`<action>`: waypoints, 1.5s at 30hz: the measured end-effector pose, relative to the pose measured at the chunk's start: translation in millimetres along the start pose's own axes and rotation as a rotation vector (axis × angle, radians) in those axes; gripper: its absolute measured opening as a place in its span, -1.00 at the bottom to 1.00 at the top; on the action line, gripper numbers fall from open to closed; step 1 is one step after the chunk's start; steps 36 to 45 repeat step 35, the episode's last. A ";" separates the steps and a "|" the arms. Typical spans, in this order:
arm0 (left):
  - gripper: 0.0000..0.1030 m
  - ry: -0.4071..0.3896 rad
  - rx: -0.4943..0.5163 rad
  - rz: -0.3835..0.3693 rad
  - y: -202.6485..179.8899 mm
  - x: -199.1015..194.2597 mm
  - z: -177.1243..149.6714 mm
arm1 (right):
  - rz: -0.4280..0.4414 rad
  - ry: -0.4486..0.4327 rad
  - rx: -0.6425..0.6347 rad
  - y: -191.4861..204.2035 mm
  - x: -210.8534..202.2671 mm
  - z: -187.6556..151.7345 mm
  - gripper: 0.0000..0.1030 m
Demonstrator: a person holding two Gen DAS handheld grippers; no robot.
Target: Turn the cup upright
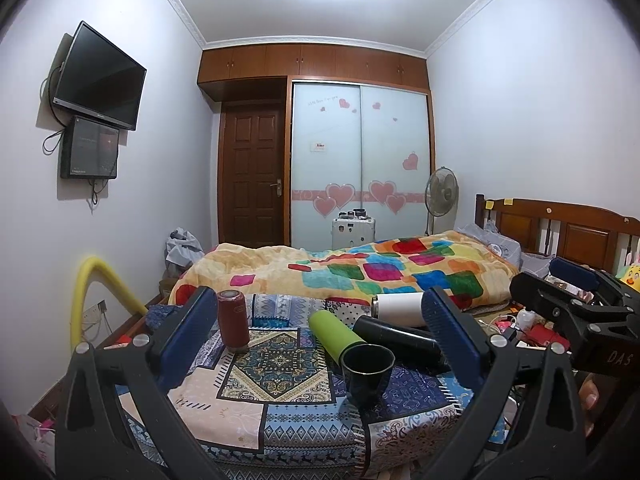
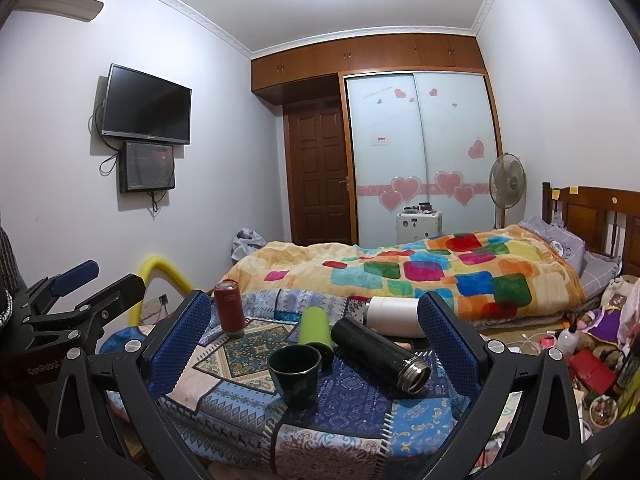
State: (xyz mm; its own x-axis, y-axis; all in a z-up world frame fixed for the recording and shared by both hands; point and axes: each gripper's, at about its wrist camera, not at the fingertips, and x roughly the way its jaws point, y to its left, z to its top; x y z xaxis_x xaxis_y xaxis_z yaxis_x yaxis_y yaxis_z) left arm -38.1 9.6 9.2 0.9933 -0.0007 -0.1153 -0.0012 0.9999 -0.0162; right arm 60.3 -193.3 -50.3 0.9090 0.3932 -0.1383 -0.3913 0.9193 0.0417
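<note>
A dark cup (image 1: pixel 367 374) stands upright, mouth up, on the patterned cloth (image 1: pixel 276 364); it also shows in the right wrist view (image 2: pixel 295 372). A red flask (image 1: pixel 233 326) (image 2: pixel 230 307) stands upright at the back left. A green flask (image 1: pixel 335 334) (image 2: pixel 315 327), a black flask (image 1: pixel 400 342) (image 2: pixel 380 354) and a white flask (image 1: pixel 400 308) (image 2: pixel 394 314) lie on their sides. My left gripper (image 1: pixel 320 344) is open and empty, short of the cup. My right gripper (image 2: pixel 316 340) is open and empty, also short of the cup.
A bed with a colourful blanket (image 1: pixel 360 268) lies behind the cloth-covered surface. A yellow foam tube (image 1: pixel 96 292) arches at the left. Clutter (image 2: pixel 592 356) sits at the right. The right gripper's body (image 1: pixel 580 316) shows at the left view's right edge.
</note>
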 end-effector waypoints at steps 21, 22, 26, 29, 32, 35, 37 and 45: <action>1.00 0.014 -0.003 -0.013 -2.8 7.5 -2.9 | -0.002 -0.008 0.001 -0.7 3.5 4.9 1.00; 1.00 0.013 -0.003 -0.013 -2.6 7.4 -3.4 | -0.001 -0.008 0.001 -0.7 3.5 4.9 1.00; 1.00 0.017 -0.003 -0.017 -2.4 7.6 -3.8 | -0.001 -0.008 0.002 -0.7 3.7 4.9 1.00; 1.00 0.017 -0.003 -0.014 -1.8 7.8 -4.0 | 0.000 -0.007 0.001 1.8 4.9 4.6 1.00; 1.00 0.019 -0.004 -0.016 -1.6 8.2 -4.6 | 0.001 -0.007 0.001 2.5 5.7 4.3 1.00; 1.00 0.023 -0.005 -0.017 -2.1 8.9 -5.2 | 0.003 -0.004 0.003 3.3 7.7 3.5 1.00; 1.00 0.023 -0.005 -0.017 -2.1 8.9 -5.2 | 0.003 -0.004 0.003 3.3 7.7 3.5 1.00; 1.00 0.023 -0.005 -0.017 -2.1 8.9 -5.2 | 0.003 -0.004 0.003 3.3 7.7 3.5 1.00</action>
